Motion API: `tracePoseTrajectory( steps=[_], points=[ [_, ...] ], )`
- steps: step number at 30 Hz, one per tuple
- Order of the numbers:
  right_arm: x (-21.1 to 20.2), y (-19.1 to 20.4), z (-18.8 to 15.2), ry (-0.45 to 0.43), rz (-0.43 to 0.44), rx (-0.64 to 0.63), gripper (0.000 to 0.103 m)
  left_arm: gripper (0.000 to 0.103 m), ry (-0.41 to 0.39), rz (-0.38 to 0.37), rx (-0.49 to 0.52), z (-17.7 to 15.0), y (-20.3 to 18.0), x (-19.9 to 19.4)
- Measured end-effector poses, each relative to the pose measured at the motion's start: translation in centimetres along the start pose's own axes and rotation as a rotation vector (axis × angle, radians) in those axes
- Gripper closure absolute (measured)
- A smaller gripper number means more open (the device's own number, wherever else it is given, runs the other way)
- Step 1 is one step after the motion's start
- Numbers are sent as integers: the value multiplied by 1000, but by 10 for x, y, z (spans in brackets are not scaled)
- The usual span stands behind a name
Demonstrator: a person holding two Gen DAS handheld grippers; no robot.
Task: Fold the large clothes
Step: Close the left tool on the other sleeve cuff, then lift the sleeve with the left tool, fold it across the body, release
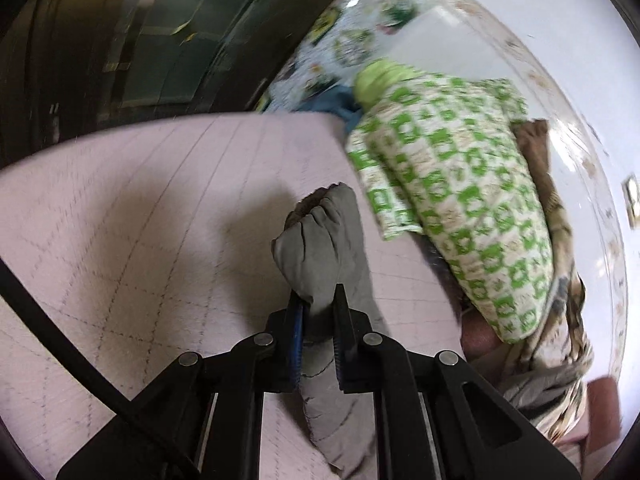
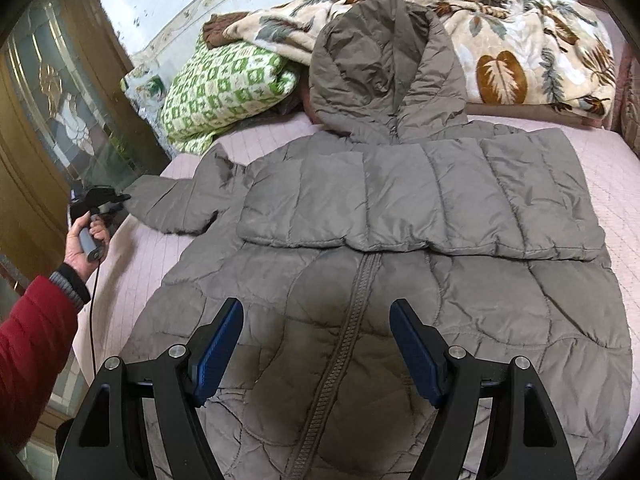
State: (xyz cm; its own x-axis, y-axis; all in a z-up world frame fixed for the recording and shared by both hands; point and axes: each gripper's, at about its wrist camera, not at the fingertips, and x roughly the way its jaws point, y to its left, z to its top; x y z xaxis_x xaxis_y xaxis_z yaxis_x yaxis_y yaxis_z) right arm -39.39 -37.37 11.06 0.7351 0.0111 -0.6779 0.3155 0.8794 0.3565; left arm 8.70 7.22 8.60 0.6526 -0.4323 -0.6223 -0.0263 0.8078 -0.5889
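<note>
A grey hooded puffer jacket (image 2: 400, 208) lies spread on the pink bed, zipper up, hood toward the far side; one sleeve is folded across the chest. My left gripper (image 1: 318, 300) is shut on the cuff of the other grey sleeve (image 1: 324, 240), held over the bed's left side. It also shows in the right wrist view (image 2: 120, 199), at the sleeve's end. My right gripper (image 2: 316, 312) is open and empty, hovering over the jacket's lower front, astride the zipper (image 2: 344, 344).
A pink quilted bed cover (image 1: 140, 220) lies under everything. A green-and-white patterned pillow (image 2: 216, 92) and a leaf-print blanket (image 2: 520, 40) are piled at the far side. A wooden glass door (image 2: 60, 100) stands left of the bed.
</note>
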Motion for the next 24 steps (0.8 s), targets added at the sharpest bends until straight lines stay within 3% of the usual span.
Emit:
tracePoseTrajectory(
  steps=[9,14,19,24],
  points=[
    [-31,-17,9,-88,-11,55,23,91,-74,-113,167,0,-101,-82],
    [-59,-31,14,-157,-23,83,23,91,-116,-209,284,-19,-174,-137],
    [-86,-57,16,-220,-46,135,23,91,-127,-323,402,-64,-250,-185],
    [-113,-87,16,-282,-70,209,23,91,-66,-439,502,-134,-322,-201]
  ],
)
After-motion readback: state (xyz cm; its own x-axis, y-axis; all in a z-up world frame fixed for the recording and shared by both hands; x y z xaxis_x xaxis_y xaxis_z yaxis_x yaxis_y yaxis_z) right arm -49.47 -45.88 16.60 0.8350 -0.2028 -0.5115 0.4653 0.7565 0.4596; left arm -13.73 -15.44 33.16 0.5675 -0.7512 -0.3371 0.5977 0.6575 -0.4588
